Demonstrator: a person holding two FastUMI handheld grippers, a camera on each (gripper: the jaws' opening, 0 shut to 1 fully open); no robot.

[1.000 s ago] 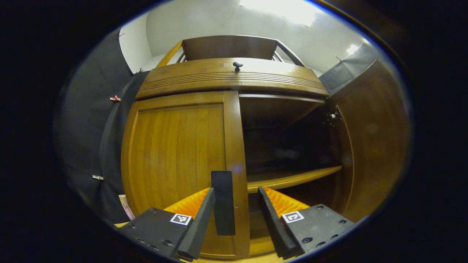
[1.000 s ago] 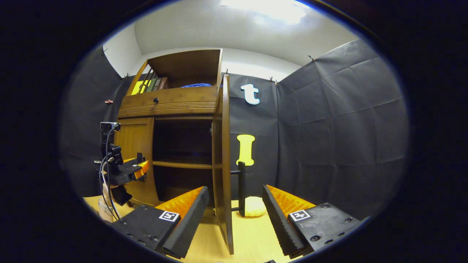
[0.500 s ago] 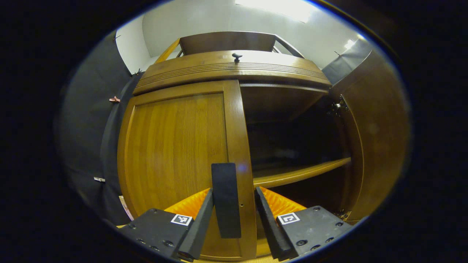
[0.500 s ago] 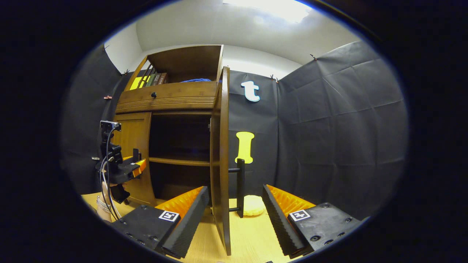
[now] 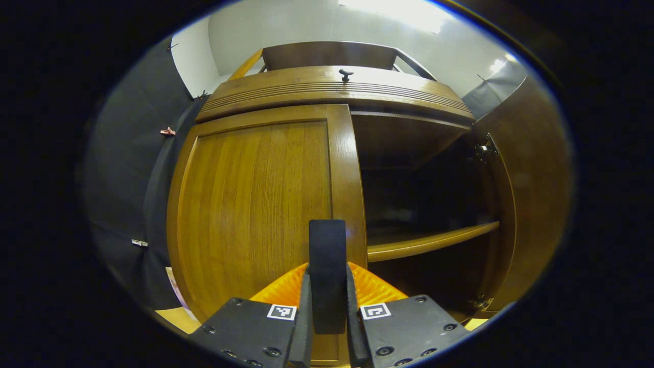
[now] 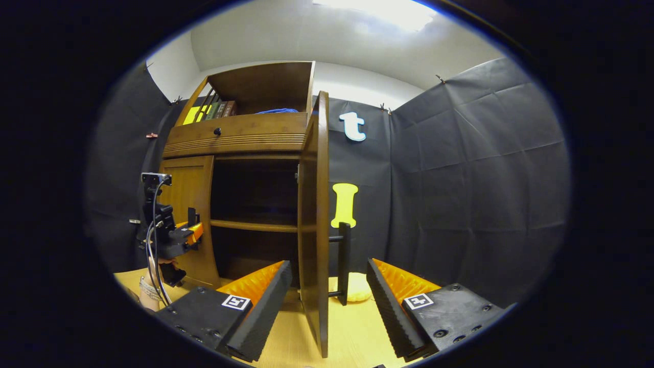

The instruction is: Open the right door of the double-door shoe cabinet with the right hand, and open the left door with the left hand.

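Note:
The wooden shoe cabinet's left door (image 5: 255, 204) is closed. Its dark vertical handle (image 5: 327, 245) stands between the fingers of my left gripper (image 5: 327, 286), and both press on it. The right door (image 5: 531, 194) stands swung wide open, baring a dark interior with one shelf (image 5: 431, 240). In the right gripper view that door (image 6: 312, 220) is edge-on, its handle (image 6: 344, 263) on the far side. My right gripper (image 6: 328, 271) is open, one finger on each side of the door's edge, touching nothing. The left gripper (image 6: 179, 237) shows at the left door (image 6: 186, 204).
A drawer front with a small knob (image 6: 217, 132) runs above the doors. Books (image 6: 212, 110) and something blue (image 6: 276, 110) sit in the top compartment. A yellow rounded object (image 6: 360, 287) lies on the light wooden floor (image 6: 352, 332) behind the open door. Black cloth walls stand close.
My left gripper's fingers have moved in from both sides and shut on the left door's handle. The right gripper has stayed open by the open right door.

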